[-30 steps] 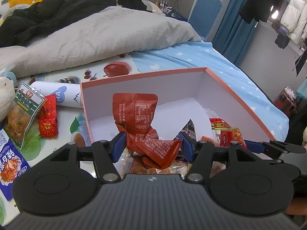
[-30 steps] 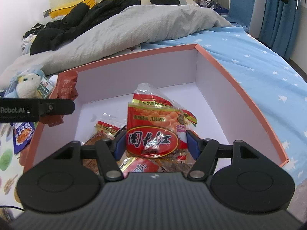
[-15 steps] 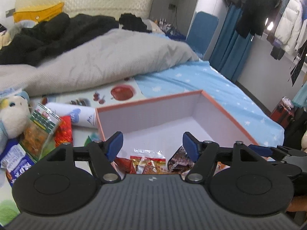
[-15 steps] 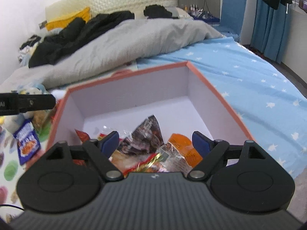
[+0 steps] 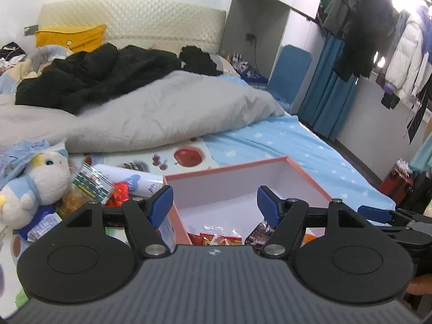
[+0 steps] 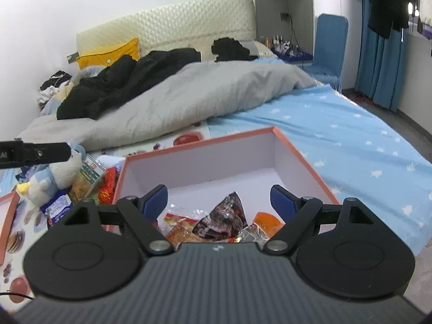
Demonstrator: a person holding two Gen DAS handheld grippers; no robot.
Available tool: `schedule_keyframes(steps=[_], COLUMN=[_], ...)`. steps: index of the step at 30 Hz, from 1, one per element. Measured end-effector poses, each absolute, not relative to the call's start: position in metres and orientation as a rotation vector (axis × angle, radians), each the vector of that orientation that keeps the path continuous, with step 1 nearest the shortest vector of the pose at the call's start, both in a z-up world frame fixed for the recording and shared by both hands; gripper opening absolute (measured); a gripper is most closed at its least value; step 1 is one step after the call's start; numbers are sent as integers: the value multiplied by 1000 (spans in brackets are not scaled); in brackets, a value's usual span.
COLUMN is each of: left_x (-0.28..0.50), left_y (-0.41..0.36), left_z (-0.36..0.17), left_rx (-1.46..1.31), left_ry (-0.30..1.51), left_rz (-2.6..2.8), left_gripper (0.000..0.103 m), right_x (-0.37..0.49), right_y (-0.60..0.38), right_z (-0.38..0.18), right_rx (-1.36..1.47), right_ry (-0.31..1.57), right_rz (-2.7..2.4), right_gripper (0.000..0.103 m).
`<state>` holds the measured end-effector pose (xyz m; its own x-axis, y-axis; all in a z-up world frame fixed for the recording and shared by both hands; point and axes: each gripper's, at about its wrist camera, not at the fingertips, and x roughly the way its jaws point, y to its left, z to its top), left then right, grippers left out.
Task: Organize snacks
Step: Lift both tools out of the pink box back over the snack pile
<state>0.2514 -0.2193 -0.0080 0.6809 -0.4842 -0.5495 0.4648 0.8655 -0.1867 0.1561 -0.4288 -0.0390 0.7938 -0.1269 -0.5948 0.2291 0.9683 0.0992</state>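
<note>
Faintly, the left gripper arm shows "AI".

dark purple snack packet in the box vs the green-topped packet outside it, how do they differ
The dark purple packet lies inside the pink-rimmed box; the green-topped packet lies outside on the bed, beside the plush toy. The first is dark and crinkled, the second clear with orange contents. Neither is gripped.
</note>
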Motion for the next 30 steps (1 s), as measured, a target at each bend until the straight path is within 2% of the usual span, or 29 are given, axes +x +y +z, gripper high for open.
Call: schedule_keyframes(steps=[7, 14, 30], left_x=[230, 211, 177], left_y=[-190, -145, -41], left_z=[9, 10, -9], left_rx=[-36, -38, -72], left_ry=[585, 571, 558], left_rz=[-503, -410, -212], left_gripper=[79, 96, 98], right_x=[146, 143, 138], right_y=[-409, -377, -291], right_z=[-26, -19, -33], right_rx=[162, 147, 138], right_ry=[586, 567, 555], right_rz=[-155, -103, 48], right_gripper=[85, 85, 84])
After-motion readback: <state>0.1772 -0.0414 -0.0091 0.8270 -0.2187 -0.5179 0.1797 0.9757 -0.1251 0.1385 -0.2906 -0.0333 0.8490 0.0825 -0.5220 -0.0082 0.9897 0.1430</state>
